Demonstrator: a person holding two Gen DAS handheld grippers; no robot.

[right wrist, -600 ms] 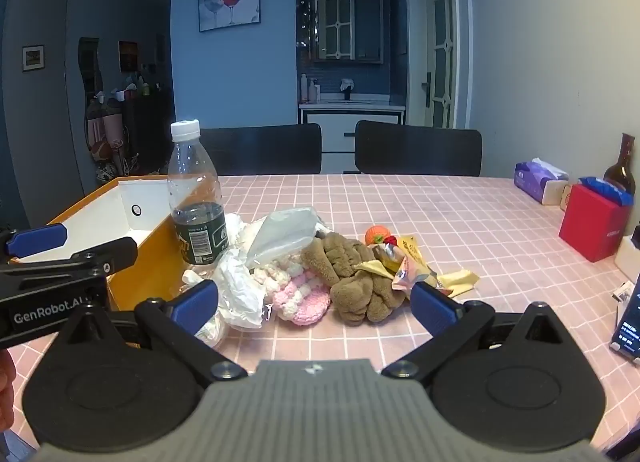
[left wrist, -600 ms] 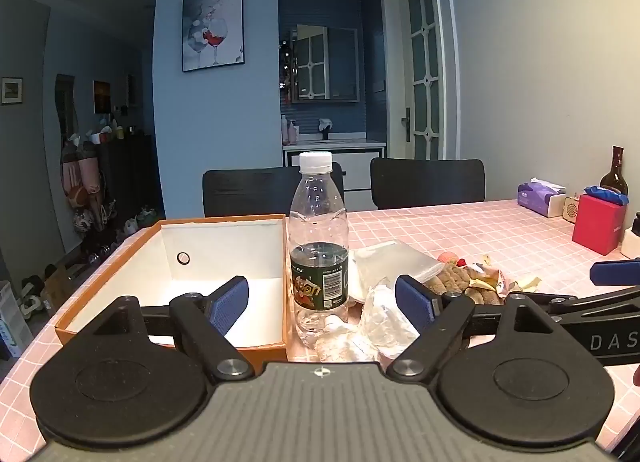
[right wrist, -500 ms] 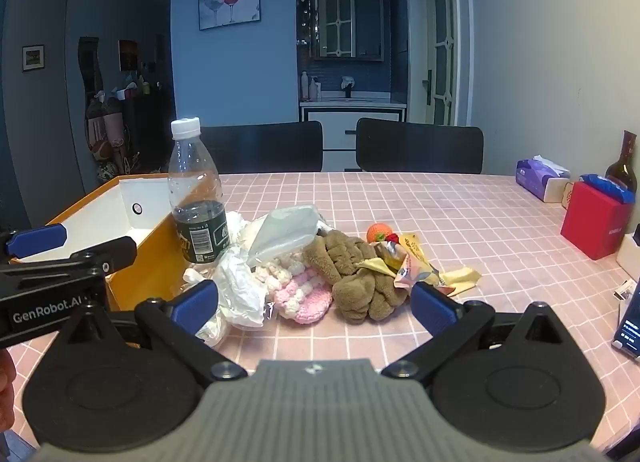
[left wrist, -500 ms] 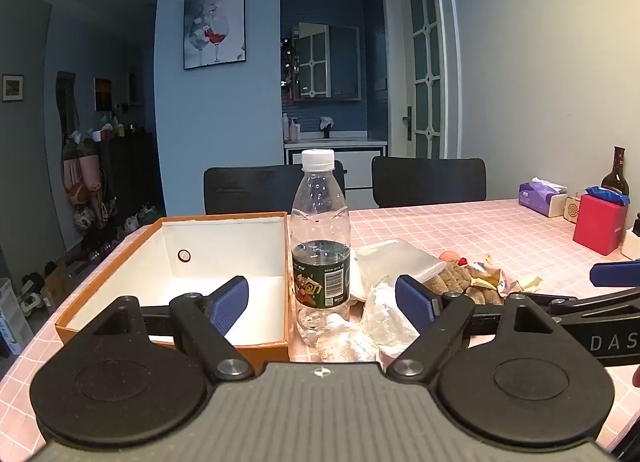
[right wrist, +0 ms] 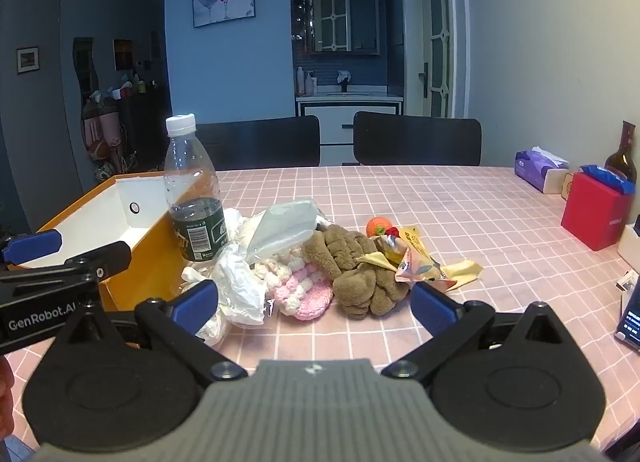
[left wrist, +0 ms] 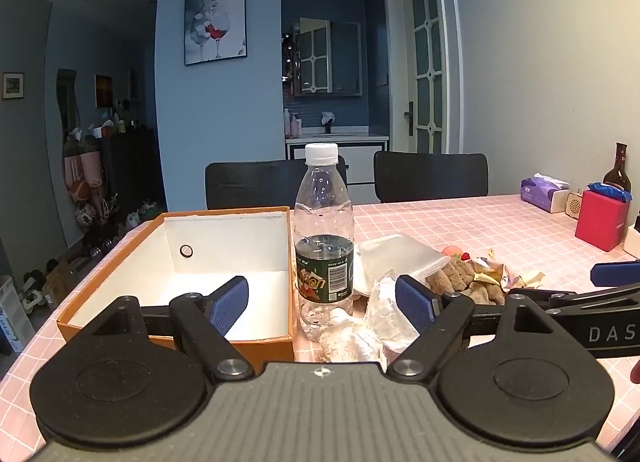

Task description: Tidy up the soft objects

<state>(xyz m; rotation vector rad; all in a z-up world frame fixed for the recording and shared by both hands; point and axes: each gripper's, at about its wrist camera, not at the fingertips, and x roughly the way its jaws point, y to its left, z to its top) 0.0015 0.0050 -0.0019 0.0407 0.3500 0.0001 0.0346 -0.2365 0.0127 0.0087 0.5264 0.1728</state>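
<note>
A pink checked tablecloth (right wrist: 400, 198) is seen covering the table, and an orange box (left wrist: 180, 336) with a white interior is set at its left edge. A clear water bottle (left wrist: 324, 246) with a white cap is stood upright just beside the box's right wall; its dark green label carries a barcode and lettering that cannot be read with certainty.

The soft objects are heaped to the right of the bottle: crumpled white plastic (right wrist: 240, 290), a clear plastic bag (right wrist: 284, 228), a pink and white crocheted piece (right wrist: 304, 290) and a brown plush item (right wrist: 360, 274), all touching one another. Yellow snack wrappers (right wrist: 416, 262) and a small orange ball (right wrist: 378, 226) are lodged against the plush's far side.

The left gripper (left wrist: 322, 304) is held wide apart, with nothing clamped; the bottle's base is framed between its blue pads. The right gripper (right wrist: 314, 304) is likewise spread wide and empty, low before the pile. "GenRobot.AI" is printed on the left gripper's body as seen from the right wrist, and "DAS" can be read on the right gripper's body from the left wrist.

Well apart, at the far right, a purple tissue box (right wrist: 540, 168), a red box (right wrist: 596, 212) and a dark glass bottle (right wrist: 622, 156) are placed.
</note>
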